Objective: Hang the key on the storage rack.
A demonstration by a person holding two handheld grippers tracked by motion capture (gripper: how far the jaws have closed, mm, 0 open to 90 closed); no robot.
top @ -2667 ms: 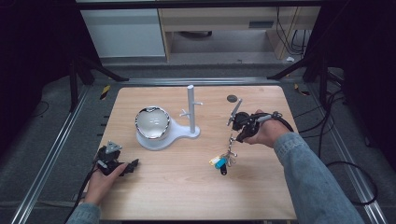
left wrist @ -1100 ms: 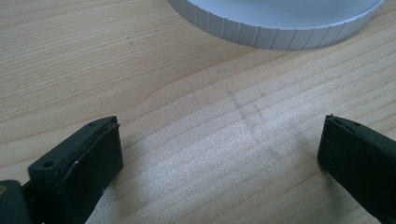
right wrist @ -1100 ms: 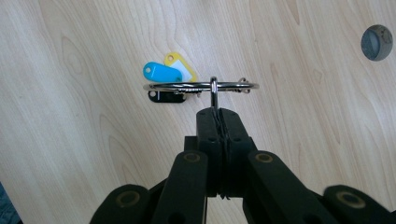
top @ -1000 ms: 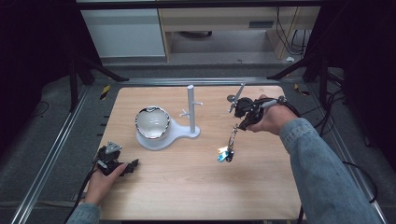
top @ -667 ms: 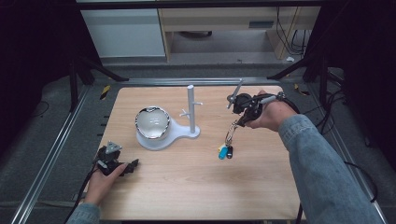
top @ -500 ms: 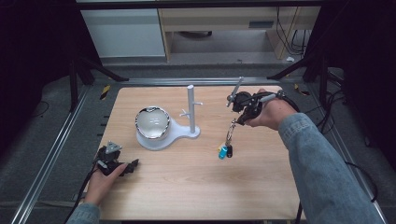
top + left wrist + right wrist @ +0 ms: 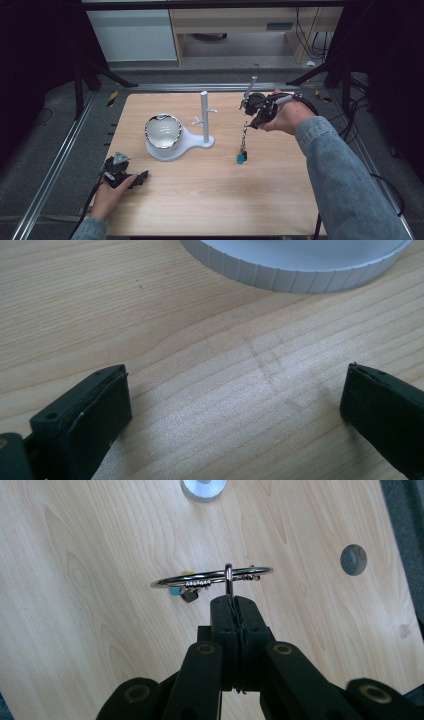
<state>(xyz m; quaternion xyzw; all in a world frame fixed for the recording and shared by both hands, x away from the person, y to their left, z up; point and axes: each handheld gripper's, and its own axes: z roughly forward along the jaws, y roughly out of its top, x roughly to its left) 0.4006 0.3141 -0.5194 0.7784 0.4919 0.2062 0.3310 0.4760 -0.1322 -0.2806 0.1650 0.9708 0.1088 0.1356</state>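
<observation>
Above the table's right half, the right gripper (image 7: 256, 116) pinched the keyring (image 7: 212, 578) shut, keys dangling clear; it needed levelling so the ring could slip over the stand's peg (image 7: 198, 120).

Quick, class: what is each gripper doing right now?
Left gripper: open, holding nothing, low over the table.
Right gripper: shut on the keyring, lifted.

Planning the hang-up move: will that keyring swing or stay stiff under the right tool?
Likely floppy: the keyring hangs as a limp chain below the right tool, its charms dangling. It will probably swing when moved. The thin metal ring is pinched only at its small loop, so it may twist.
</observation>
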